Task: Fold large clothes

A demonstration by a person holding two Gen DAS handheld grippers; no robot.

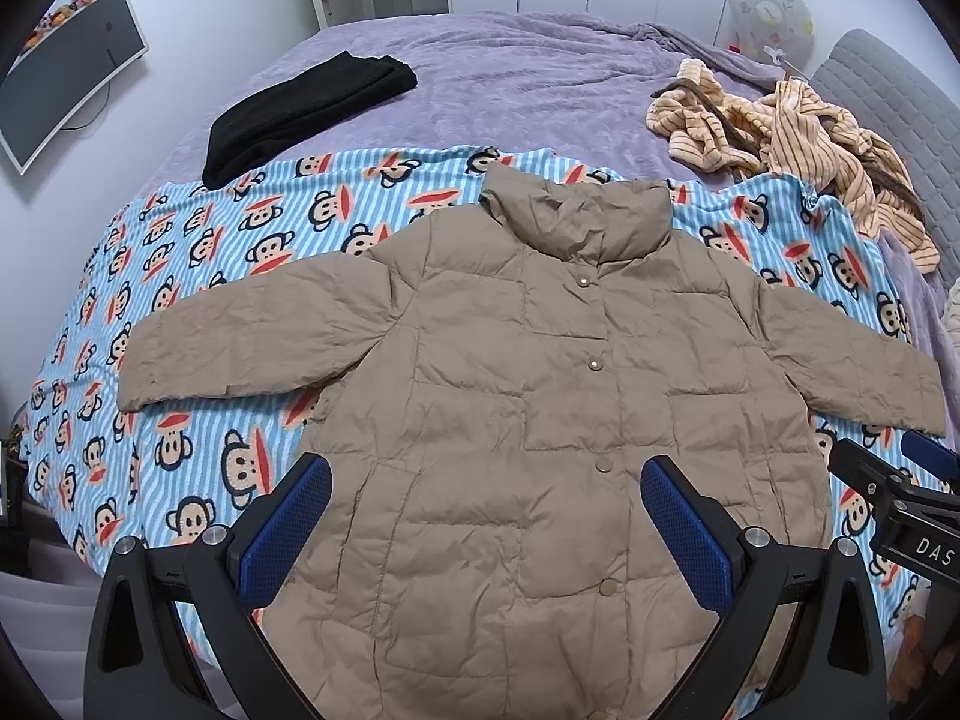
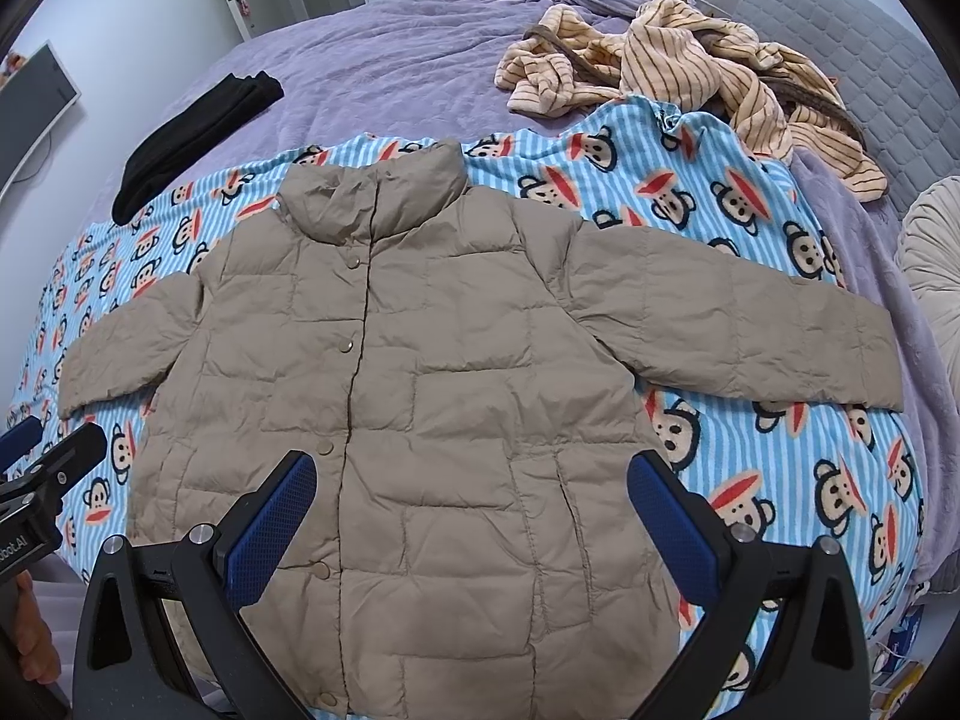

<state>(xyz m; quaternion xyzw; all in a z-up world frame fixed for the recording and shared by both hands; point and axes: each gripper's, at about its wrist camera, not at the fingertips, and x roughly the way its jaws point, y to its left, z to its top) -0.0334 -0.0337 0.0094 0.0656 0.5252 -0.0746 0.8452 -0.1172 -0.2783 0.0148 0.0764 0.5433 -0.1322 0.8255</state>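
Jacket lay flat, buttoned, sleeves spread on monkey-print blanket on the bed | left hand-held gripper released above hem | right hand-held gripper released, empty | risk: slick puffy fabric could slip from a shallow pinch, skewing the fold

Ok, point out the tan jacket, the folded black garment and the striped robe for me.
tan jacket (image 1: 540, 396), left wrist view, chest panel beside the snaps.
folded black garment (image 1: 300, 114), left wrist view, its middle.
striped robe (image 2: 690, 66), right wrist view, centre of the heap.
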